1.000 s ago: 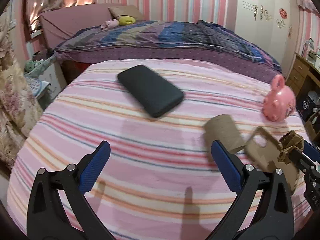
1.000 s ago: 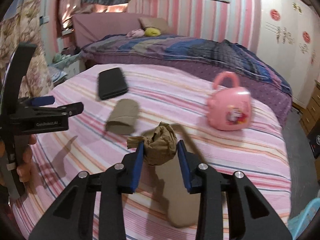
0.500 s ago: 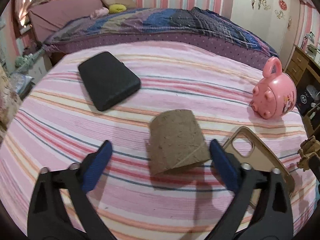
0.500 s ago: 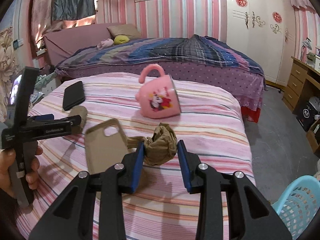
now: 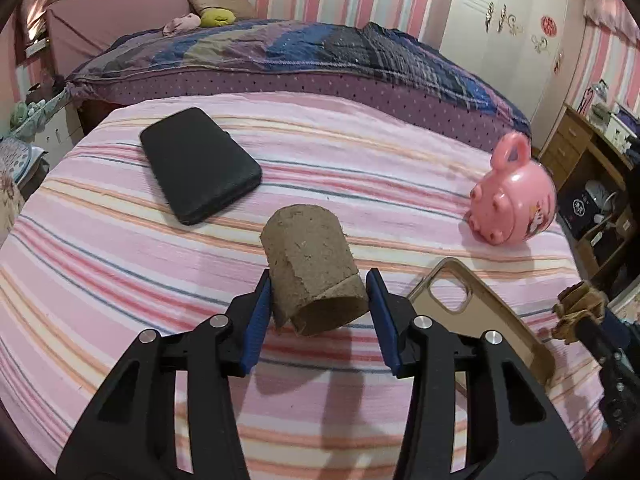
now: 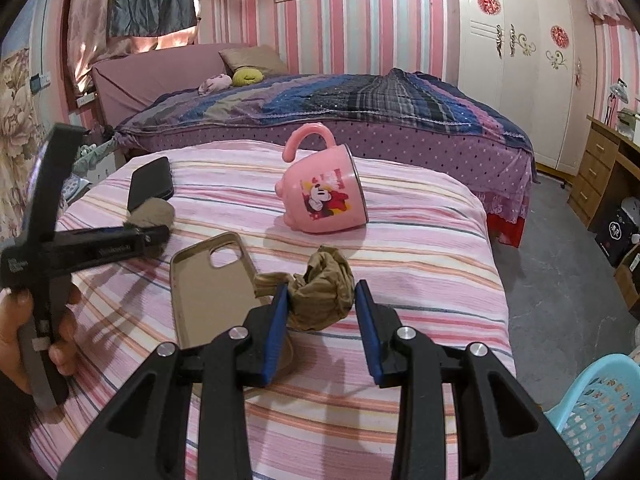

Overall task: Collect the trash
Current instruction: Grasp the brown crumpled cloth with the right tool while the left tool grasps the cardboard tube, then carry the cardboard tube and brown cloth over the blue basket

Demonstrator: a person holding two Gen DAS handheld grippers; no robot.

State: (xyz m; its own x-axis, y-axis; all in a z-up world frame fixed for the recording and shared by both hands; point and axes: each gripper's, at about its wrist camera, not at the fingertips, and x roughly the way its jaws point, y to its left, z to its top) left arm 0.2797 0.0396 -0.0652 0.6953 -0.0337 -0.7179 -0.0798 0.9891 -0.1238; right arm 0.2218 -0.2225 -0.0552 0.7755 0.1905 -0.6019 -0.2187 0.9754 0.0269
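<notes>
I've got the left gripper [image 5: 318, 300] w/ jaws narrowed around the cardboard roll [image 5: 314, 270], blue pads right at both sides of its near end; roll lies on the striped sheet [image 5: 360, 160], can't tell if it's lifted at all. Ahead-left of those jaws: black phone [image 5: 200, 176], flat. Ahead-right: pink mug [image 5: 514, 208] on its side, and just right of the jaws a tan phone case [image 5: 472, 312], open side up. Right gripper [image 6: 320, 304] has jaws clamped on a crumpled brown wad [image 6: 324, 296], held above the sheet, w/ the case [image 6: 208, 288] left of and partly under it. Mug [image 6: 326, 196] sits beyond the wad. Low right of these jaws, off the bed, a light-blue basket [image 6: 596, 412] on the floor.
</notes>
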